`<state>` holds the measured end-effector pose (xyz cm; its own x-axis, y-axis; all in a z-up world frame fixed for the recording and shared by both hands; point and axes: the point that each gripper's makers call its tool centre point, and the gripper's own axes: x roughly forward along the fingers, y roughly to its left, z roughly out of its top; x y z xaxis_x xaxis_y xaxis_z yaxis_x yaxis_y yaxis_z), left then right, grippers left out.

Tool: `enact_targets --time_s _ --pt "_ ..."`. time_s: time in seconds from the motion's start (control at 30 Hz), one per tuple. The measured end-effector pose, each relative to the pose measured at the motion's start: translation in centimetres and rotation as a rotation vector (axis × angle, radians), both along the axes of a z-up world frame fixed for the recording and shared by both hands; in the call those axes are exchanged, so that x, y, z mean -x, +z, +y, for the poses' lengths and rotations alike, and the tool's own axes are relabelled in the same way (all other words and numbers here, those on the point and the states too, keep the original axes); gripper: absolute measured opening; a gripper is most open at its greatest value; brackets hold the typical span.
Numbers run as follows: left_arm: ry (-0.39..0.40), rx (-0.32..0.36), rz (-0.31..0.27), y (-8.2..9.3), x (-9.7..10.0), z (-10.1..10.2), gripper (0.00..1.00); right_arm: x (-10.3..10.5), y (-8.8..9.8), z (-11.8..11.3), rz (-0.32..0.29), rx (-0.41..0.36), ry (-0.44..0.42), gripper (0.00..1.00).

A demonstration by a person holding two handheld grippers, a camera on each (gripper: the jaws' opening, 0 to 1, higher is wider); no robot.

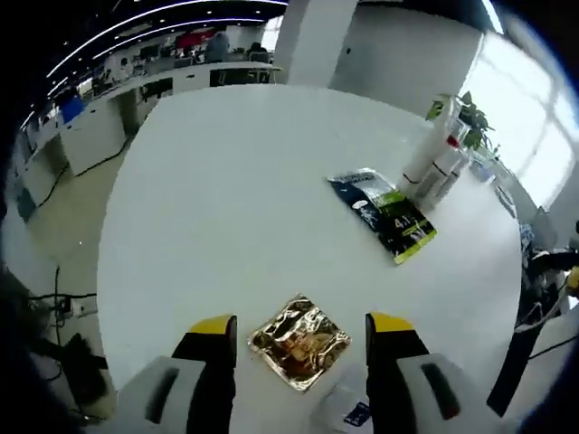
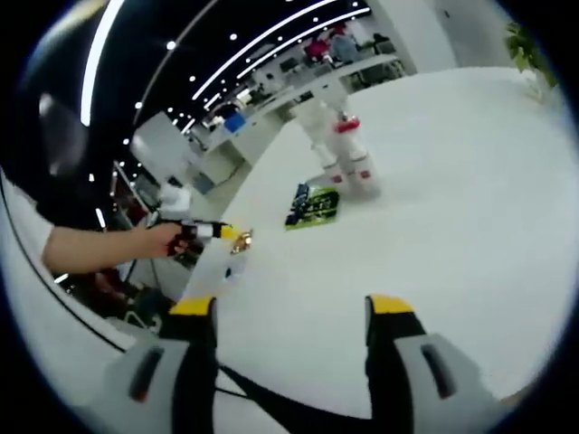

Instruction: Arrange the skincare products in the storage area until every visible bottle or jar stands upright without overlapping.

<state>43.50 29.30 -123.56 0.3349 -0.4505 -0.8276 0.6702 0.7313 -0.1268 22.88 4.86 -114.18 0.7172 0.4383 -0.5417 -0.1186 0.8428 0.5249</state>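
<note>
left gripper view: my left gripper (image 1: 300, 336) hangs over the white table (image 1: 226, 199) with its jaws spread wide and nothing between them but air. directly below the gap lies a crinkled gold foil sachet (image 1: 299, 343), flat on the surface. i judge it very light, thin and slippery, so pinching an edge or corner looks safer than pressing down on its face. further out lie two more flat sachets, a dark blue one (image 1: 360, 196) and a black-and-green one (image 1: 404, 227), overlapping each other. just beyond them stands a cluster of white bottles (image 1: 434, 155), upright and close together. they look like rigid plastic, smooth-walled and easy to tip, so i would take one around the mid body, not at the cap.

right gripper view: my right gripper (image 2: 291, 316) is also wide open and empty, hovering above the table's near edge. from here the bottles (image 2: 342, 149) stand well away, one with a red band, and the green sachet (image 2: 315, 204) lies just in front of them. on the left a person's hand (image 2: 161, 240) holds the left gripper (image 2: 237, 239) out over the table edge, with a glint of gold at its tip.
</note>
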Motion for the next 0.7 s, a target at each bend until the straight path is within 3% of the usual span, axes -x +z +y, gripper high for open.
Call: enact_targets --time_s 0.1,0.23,0.37,0.53,0.57,0.7 --pt "-0.148 -0.083 -0.036 -0.5 -0.5 0.8 0.6 -0.4 0.2 0.8 -0.01 0.007 0.021 0.64" --pt "-0.27 -0.126 -0.031 -1.8 -1.1 1.2 0.6 -0.4 0.2 1.2 -0.017 0.021 0.033 0.64" --pt "-0.321 -0.156 -0.021 -2.5 -1.4 1.3 0.55 0.2 0.1 1.1 -0.013 0.033 0.031 0.64" --pt "-0.481 -0.2 0.036 -3.5 -0.4 0.8 0.54 0.9 0.1 0.3 -0.007 0.04 -0.013 0.64" --pt "-0.497 -0.208 0.009 -3.4 -0.8 0.7 0.53 1.1 0.3 0.3 -0.009 0.045 -0.023 0.64" --pt "-0.509 -0.215 0.019 -3.1 -0.7 0.3 0.53 1.6 0.2 0.5 0.0 0.051 -0.033 0.64"
